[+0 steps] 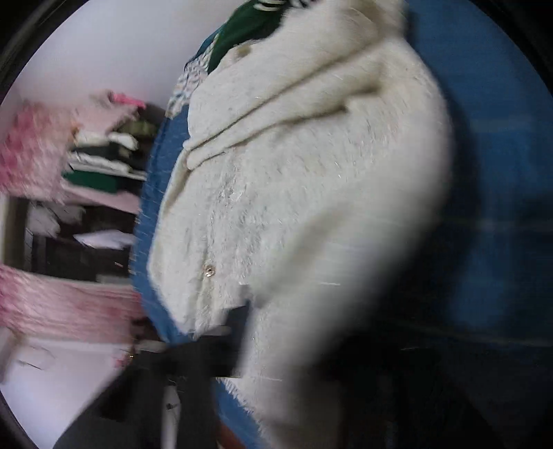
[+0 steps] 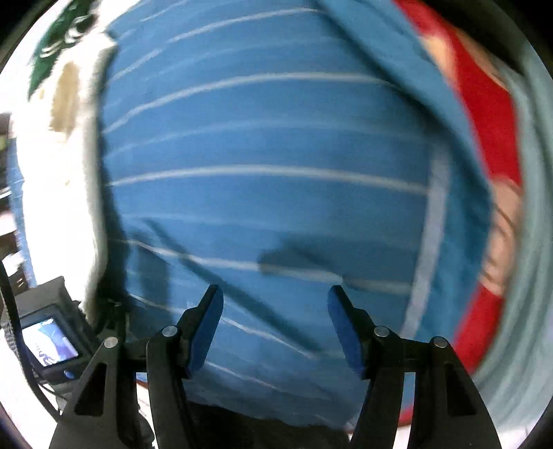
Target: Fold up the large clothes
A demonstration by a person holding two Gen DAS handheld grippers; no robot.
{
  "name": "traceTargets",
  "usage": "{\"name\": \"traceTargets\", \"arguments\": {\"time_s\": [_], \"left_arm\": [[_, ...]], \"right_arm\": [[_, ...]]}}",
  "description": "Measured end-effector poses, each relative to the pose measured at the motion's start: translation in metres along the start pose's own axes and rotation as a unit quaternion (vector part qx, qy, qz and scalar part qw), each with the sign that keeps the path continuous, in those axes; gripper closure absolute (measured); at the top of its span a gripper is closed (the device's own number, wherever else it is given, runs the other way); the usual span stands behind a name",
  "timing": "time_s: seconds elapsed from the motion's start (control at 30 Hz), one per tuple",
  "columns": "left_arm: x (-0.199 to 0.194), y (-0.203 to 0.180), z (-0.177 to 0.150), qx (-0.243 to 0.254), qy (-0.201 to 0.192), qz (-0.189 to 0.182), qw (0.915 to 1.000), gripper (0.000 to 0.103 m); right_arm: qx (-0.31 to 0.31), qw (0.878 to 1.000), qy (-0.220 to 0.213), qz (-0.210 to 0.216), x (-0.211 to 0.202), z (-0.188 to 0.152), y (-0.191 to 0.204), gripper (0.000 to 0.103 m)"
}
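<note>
A fluffy cream-white cardigan [image 1: 293, 193] with a small gold button fills the left wrist view, lying on a blue cloth [image 1: 497, 193]. Its near fold drapes right over the lens, so the left gripper's fingers are hidden behind it. The view is tilted and blurred. In the right wrist view the right gripper [image 2: 274, 304] is open and empty, its blue pads [image 2: 207, 328] spread above a blue cloth with thin white stripes [image 2: 262, 179]. The cardigan's edge [image 2: 69, 186] shows at the far left there.
A green and white patterned garment [image 1: 249, 24] lies beyond the cardigan. Pink fabric [image 1: 52, 304] and shelves with stacked folded clothes [image 1: 103, 162] stand at the left. A red cloth [image 2: 487, 114] and pale teal cloth [image 2: 528, 241] lie at the right. A small camera screen [image 2: 48, 342] sits low left.
</note>
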State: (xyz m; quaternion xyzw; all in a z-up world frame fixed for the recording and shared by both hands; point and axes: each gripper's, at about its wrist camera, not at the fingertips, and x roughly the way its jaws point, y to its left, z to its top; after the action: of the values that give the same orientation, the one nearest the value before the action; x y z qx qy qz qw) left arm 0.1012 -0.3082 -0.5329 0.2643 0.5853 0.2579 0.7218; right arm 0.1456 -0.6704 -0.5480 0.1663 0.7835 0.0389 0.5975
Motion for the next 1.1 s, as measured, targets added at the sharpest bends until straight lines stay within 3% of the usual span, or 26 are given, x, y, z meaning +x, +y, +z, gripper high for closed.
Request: {"name": "traceTargets", "arguments": {"time_s": [0.07,0.13,0.27,0.4,0.5,0.57,0.6,0.63,0.67,0.8,0.9,0.97,1.1], "left_arm": [[-0.003,0.022,0.006,-0.018,-0.016,-0.005,0.9997,0.089],[-0.003,0.039,0.011,-0.028,-0.024,-0.004,0.9993,0.089],[0.006,0.061,0.017,-0.037,-0.027,-0.006,0.9989,0.089],[0.003,0.063,0.019,-0.037,-0.028,-0.012,0.9989,0.089],[-0.004,0.061,0.017,-0.043,-0.024,-0.031,0.9983,0.089],[-0.002,0.066,0.019,-0.046,-0.021,-0.048,0.9976,0.089],[-0.001,0.070,0.020,-0.049,-0.018,-0.058,0.9970,0.089],[0.000,0.074,0.020,-0.050,-0.015,-0.067,0.9964,0.089],[0.001,0.081,0.021,-0.053,-0.012,-0.084,0.9950,0.089],[0.008,0.116,0.023,-0.072,0.011,-0.145,0.9868,0.088],[0.021,0.161,0.026,-0.099,0.031,-0.198,0.9746,0.088],[0.032,0.195,0.030,-0.117,0.038,-0.228,0.9660,0.088],[0.070,0.258,0.033,-0.147,0.046,-0.251,0.9558,0.085]], "right_arm": [[-0.025,0.998,-0.013,0.055,0.002,0.018,0.016,0.033],[-0.041,0.990,-0.031,0.133,0.000,0.041,0.036,0.021],[-0.061,0.957,-0.073,0.272,-0.006,0.089,0.081,0.016],[-0.046,0.933,-0.069,0.351,-0.004,0.137,0.105,0.015],[-0.029,0.925,-0.047,0.375,0.012,0.162,0.127,0.015],[-0.008,0.925,-0.020,0.379,0.027,0.175,0.142,0.015],[0.002,0.927,-0.014,0.375,0.038,0.176,0.148,0.023],[0.013,0.929,-0.007,0.371,0.043,0.178,0.153,0.058],[0.026,0.935,-0.009,0.355,0.050,0.175,0.159,0.067],[0.038,0.944,-0.034,0.325,0.023,0.168,0.187,0.075],[0.015,0.950,-0.058,0.307,-0.024,0.152,0.224,0.076],[-0.007,0.956,-0.069,0.284,-0.057,0.140,0.260,0.076],[-0.045,0.971,-0.076,0.222,-0.095,0.129,0.349,0.076]]}}
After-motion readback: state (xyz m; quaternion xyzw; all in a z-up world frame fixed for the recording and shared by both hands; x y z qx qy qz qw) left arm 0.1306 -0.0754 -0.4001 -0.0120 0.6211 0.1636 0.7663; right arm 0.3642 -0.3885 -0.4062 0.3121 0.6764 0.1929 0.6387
